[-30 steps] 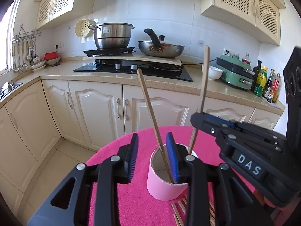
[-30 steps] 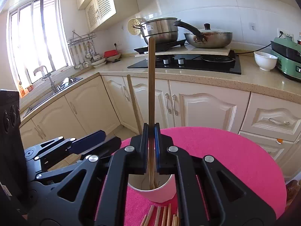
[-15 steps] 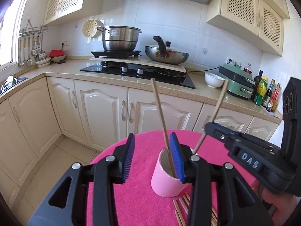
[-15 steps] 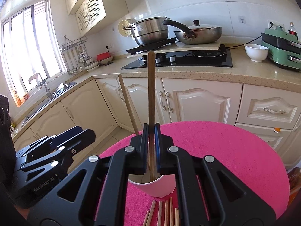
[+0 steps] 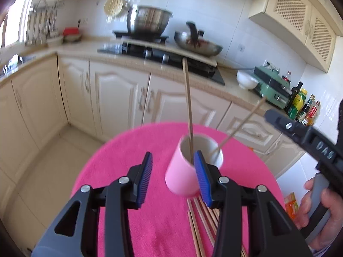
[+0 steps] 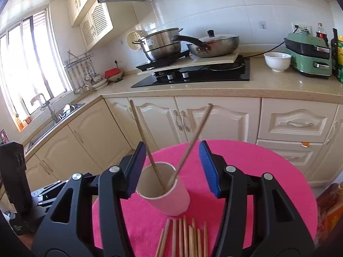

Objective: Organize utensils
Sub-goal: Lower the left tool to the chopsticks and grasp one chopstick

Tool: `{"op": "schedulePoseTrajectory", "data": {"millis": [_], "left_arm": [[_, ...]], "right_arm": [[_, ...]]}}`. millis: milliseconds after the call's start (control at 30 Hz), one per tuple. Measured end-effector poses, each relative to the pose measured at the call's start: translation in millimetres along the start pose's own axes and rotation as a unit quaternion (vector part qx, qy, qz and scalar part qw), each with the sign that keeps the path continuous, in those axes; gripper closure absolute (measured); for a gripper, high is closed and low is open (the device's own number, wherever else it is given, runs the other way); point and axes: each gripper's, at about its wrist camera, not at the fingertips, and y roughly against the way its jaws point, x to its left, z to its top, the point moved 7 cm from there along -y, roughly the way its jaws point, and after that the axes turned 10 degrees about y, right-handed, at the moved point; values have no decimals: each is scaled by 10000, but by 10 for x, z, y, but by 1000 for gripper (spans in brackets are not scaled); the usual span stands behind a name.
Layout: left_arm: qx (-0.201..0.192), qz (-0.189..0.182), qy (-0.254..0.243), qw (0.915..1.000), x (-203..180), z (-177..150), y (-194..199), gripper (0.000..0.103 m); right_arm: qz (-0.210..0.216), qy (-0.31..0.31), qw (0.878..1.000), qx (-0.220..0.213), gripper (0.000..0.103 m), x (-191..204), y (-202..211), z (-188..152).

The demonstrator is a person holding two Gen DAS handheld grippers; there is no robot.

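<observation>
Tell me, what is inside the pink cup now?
Two wooden chopsticks stand inside the pink cup, leaning apart. Its inner wall hides where their tips rest on the bottom.

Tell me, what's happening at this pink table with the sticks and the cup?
A person holding a two-finger gripper in each hand is sorting wooden chopsticks into a pink cup on the pink table. Two chopsticks stand in the cup, leaning apart. The right gripper is open with nothing between its fingers, poised over the cup. The left gripper is open too, empty, beside the cup. More loose chopsticks lie flat on the cloth in front of the cup, not yet picked up.
</observation>
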Motion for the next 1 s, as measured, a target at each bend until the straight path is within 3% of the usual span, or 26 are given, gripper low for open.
{"op": "schedulePoseTrajectory", "data": {"millis": [300, 567, 700, 1000], "left_arm": [[1153, 97, 78, 9933, -106, -756, -323, 63], [1985, 673, 19, 9778, 7, -1352, -509, 63], [2190, 958, -23, 9710, 39, -1514, -553, 63], [2392, 1130, -240, 9641, -57, -1633, -636, 63]], "right_arm": [[-283, 213, 9947, 965, 51, -291, 122, -674], [-240, 87, 9816, 1890, 51, -390, 115, -1326], [-181, 134, 9731, 2295, 51, -385, 86, -1562], [-41, 144, 9675, 2526, 51, -433, 56, -1656]]}}
